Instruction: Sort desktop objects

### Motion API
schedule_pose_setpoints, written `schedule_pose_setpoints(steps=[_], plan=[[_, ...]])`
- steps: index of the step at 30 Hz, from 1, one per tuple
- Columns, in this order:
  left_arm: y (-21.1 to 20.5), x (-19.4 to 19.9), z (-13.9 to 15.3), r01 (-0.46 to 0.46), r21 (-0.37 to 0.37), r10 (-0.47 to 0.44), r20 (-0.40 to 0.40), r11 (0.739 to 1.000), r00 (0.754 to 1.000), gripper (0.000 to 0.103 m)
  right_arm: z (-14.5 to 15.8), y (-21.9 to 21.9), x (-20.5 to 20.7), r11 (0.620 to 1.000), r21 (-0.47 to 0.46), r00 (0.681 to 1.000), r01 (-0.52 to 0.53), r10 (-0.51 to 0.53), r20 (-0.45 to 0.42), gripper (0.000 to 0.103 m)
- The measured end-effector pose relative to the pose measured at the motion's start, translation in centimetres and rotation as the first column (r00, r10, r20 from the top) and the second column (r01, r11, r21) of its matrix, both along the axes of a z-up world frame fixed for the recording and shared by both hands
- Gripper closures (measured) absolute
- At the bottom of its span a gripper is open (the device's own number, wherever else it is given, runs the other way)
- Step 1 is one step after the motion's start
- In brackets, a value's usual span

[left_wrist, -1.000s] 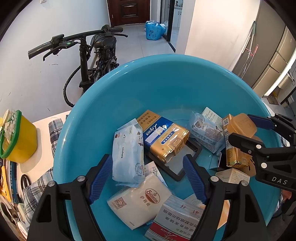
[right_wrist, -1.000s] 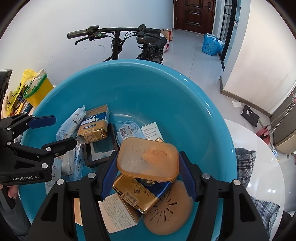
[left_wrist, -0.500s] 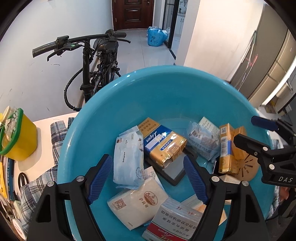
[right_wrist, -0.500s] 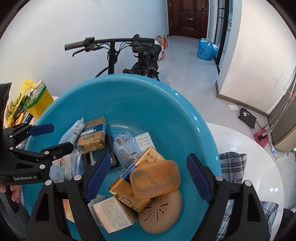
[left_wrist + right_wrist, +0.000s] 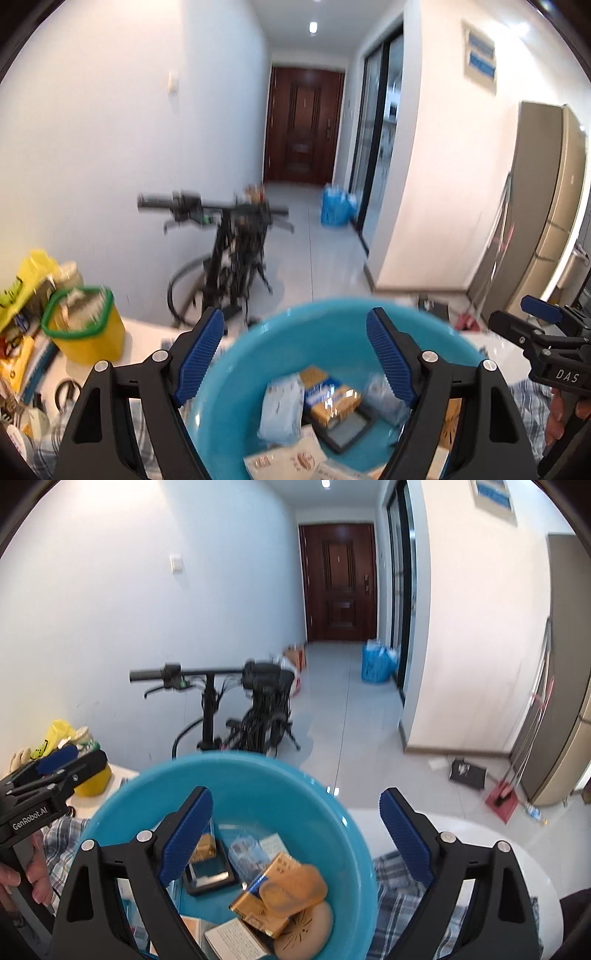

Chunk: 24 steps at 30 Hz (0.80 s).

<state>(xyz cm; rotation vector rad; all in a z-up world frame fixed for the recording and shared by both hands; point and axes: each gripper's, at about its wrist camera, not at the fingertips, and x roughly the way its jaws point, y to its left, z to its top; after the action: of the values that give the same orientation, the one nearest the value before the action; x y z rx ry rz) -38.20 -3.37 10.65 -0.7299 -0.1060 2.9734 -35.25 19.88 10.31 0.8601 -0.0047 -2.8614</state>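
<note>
1. The left gripper [image 5: 295, 350] hangs above the blue basin [image 5: 258, 775], fingers [image 5: 199, 354] wide apart, holding nothing.
2. The right gripper [image 5: 295, 834] has its fingers spread too, empty.
3. The orange soap box [image 5: 295, 890] lies in the basin on a gold packet [image 5: 258, 904].
4. A yellow bucket [image 5: 85, 325] stands on the white surface [image 5: 147, 332].

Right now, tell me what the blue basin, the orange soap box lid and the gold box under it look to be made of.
Blue basin: probably plastic, glossy, with light glinting on its smooth rim. Orange soap box lid: likely translucent plastic, since the package shows faintly through it. Gold box: seemingly cardboard in shiny film or foil; its faces reflect light, though blur leaves this uncertain.
</note>
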Motion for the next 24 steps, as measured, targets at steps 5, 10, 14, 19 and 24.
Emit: schedule_pose_setpoints(steps=[5, 10, 14, 19, 24], plan=[[0.2, 3.2, 2.4, -0.024, -0.008, 0.021, -0.229, 1.0, 0.973, 0.014, 2.3, -0.7, 2.3, 1.0, 0.011, 0.982, 0.024, -0.022, -0.187, 0.011], [0.0, 6.4, 4.1, -0.065, -0.001, 0.058, -0.43, 0.998, 0.901, 0.0, 4.5, -0.1, 5.8, 0.996, -0.079, 0.889, 0.029, -0.062, -0.453, 0.001], [-0.2, 8.2, 4.8, -0.108, 0.005, 0.095, -0.526, 0.994, 0.845, 0.0, 5.4, 0.0, 7.8, 0.995, -0.096, 0.816, 0.037, -0.086, -0.571, 0.0], [-0.3, 8.5, 5.1, -0.089, 0.009, 0.081, -0.509, 0.996, 0.857, 0.0, 5.5, -0.2, 6.2, 0.993, -0.104, 0.84, 0.051, -0.099, -0.533, 0.0], [-0.5, 9.4, 5.1, -0.092, 0.006, 0.082, -0.517, 0.996, 0.852, 0.0, 5.2, 0.6, 6.6, 0.994, -0.106, 0.86, 0.042, -0.089, -0.503, 0.0]])
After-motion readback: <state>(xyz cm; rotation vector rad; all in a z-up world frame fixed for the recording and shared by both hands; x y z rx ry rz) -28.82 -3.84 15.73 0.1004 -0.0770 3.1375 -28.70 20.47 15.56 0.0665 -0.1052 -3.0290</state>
